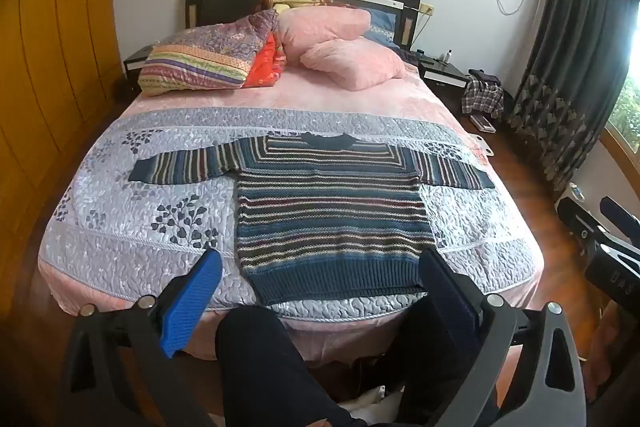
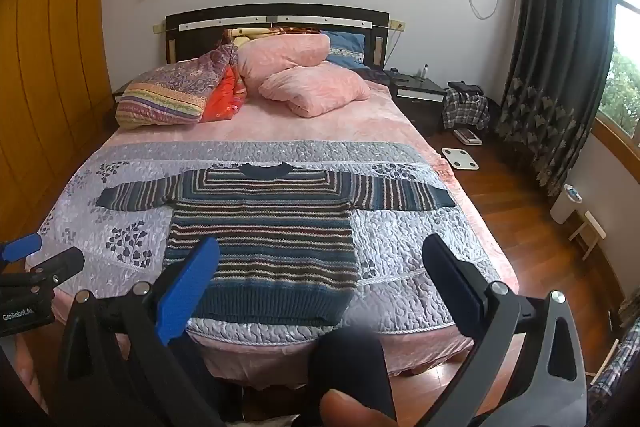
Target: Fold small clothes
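A striped knit sweater [image 1: 328, 211] lies flat on the bed, front up, collar toward the headboard and both sleeves spread straight out; the right wrist view shows the same sweater [image 2: 264, 231]. My left gripper [image 1: 320, 263] hangs open above the foot of the bed, its fingers straddling the sweater's hem without touching it. My right gripper [image 2: 320, 251] is open too, held back from the hem's right corner, with nothing between its fingers. The left gripper [image 2: 24, 247] shows at the left edge of the right wrist view, and part of the right gripper at the right edge of the left one.
The bed [image 1: 120, 227] carries a grey-lilac quilted cover and pink sheet, with pillows [image 1: 340, 39] and folded blankets [image 1: 200, 63] at the headboard. A person's dark-trousered legs [image 1: 264, 367] stand at the foot. A white scale [image 2: 460, 159] and a clothes pile [image 2: 466, 107] sit on the wooden floor at right.
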Demonstrator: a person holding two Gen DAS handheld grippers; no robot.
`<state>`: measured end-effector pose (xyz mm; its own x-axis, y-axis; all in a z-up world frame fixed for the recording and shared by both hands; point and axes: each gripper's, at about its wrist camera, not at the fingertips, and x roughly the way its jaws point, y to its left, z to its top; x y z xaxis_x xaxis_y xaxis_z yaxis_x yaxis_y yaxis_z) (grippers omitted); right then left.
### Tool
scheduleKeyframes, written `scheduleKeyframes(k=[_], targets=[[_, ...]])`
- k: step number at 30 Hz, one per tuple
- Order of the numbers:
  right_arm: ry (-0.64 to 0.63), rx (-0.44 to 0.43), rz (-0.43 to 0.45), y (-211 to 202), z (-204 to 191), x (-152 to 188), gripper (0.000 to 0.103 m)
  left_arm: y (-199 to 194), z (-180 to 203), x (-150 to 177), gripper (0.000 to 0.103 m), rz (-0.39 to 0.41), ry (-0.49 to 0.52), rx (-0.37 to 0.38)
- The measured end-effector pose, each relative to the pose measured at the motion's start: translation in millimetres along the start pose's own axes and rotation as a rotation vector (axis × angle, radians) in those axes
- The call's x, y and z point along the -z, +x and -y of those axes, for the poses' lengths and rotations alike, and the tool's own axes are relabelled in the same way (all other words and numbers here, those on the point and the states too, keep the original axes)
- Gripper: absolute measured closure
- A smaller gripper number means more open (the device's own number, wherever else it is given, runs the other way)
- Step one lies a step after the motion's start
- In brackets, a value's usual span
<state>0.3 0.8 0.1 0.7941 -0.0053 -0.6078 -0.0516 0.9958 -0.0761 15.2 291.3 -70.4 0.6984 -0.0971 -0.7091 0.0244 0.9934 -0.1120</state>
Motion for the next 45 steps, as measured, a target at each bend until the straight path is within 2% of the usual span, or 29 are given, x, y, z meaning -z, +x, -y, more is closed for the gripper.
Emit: scheduleKeyframes(k=[45], targets=[[0.015, 0.003, 0.012, -6.7, 8.5, 2.8, 0.002, -3.3, 2.7, 3.0, 0.004, 0.007, 0.008, -0.005]])
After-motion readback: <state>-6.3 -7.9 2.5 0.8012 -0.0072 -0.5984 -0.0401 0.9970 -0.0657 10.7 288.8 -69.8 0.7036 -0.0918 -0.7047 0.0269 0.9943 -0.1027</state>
